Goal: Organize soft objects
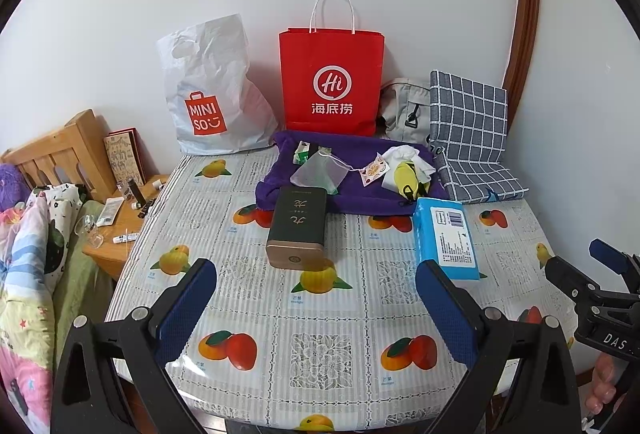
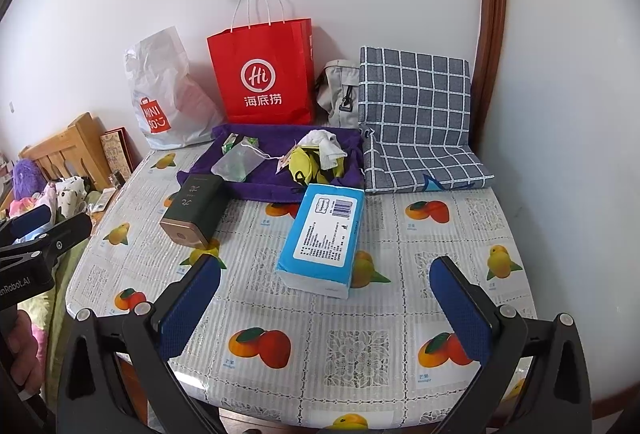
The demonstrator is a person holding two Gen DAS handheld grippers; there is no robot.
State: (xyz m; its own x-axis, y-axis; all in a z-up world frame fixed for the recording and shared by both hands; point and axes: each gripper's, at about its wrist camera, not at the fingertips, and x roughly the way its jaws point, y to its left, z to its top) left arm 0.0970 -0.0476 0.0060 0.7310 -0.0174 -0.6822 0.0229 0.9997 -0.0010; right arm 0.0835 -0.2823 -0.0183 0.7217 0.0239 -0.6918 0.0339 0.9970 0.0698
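Both tools hang low over the near edge of the counter (image 1: 280,346), each with its blue-padded fingers spread wide apart and gripping nothing: the left tool (image 1: 316,298) sits in front of the dark tea tin (image 1: 298,228), and the right tool (image 2: 326,298) sits in front of the blue tissue pack (image 2: 324,238). A fruit-printed plastic cloth covers the counter. Toward the back lies a purple towel (image 2: 276,178), spread flat, touching the far end of the tin and the far end of the tissue pack. On the towel rest a mesh drawstring pouch (image 2: 236,164), a small green-and-white packet (image 2: 232,143) just behind it, a printed tag (image 1: 374,170) on a string, and a bundle of white and yellow soft cloth (image 2: 318,154) on its right half. To the right of the towel a grey checked cushion (image 2: 416,122) is folded, with one half leaning against the wall and the other half flat on the counter. Against the wall behind stand a white Miniso bag (image 1: 210,94), a red paper bag (image 1: 332,82) with white handles, and a grey fabric bag (image 1: 404,110) tucked between the red bag and the cushion. Off the left edge are a bed (image 1: 32,254) with patterned bedding and a wooden nightstand (image 1: 116,234) with small items on it.
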